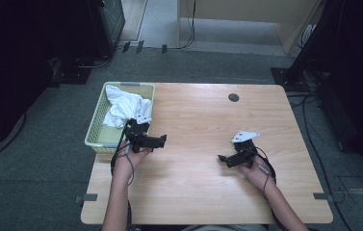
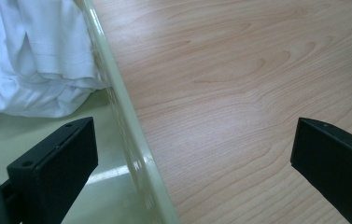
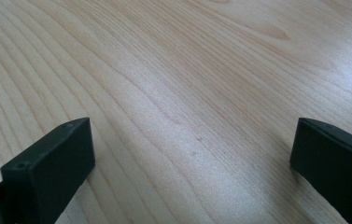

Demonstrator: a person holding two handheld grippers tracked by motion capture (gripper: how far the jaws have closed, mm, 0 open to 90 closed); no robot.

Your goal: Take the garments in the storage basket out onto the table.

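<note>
A pale green basket (image 1: 94, 130) stands at the table's left edge with a crumpled white cloth (image 1: 126, 106) inside. My left gripper (image 1: 145, 133) hovers open at the basket's near right corner. In the left gripper view its jaws straddle the basket rim (image 2: 131, 121): one jaw over the basket floor, the other over the wood, with the white cloth (image 2: 33, 56) ahead at upper left. Nothing sits between the left gripper (image 2: 190, 135) jaws except the rim. My right gripper (image 1: 232, 154) is held open over bare wood at the table's right middle; the right gripper (image 3: 192, 135) holds nothing.
The light wooden table (image 1: 203, 120) has a dark round cable hole (image 1: 233, 97) near its far edge. Grey carpet surrounds it, with dark equipment stands and cables at the far left and right.
</note>
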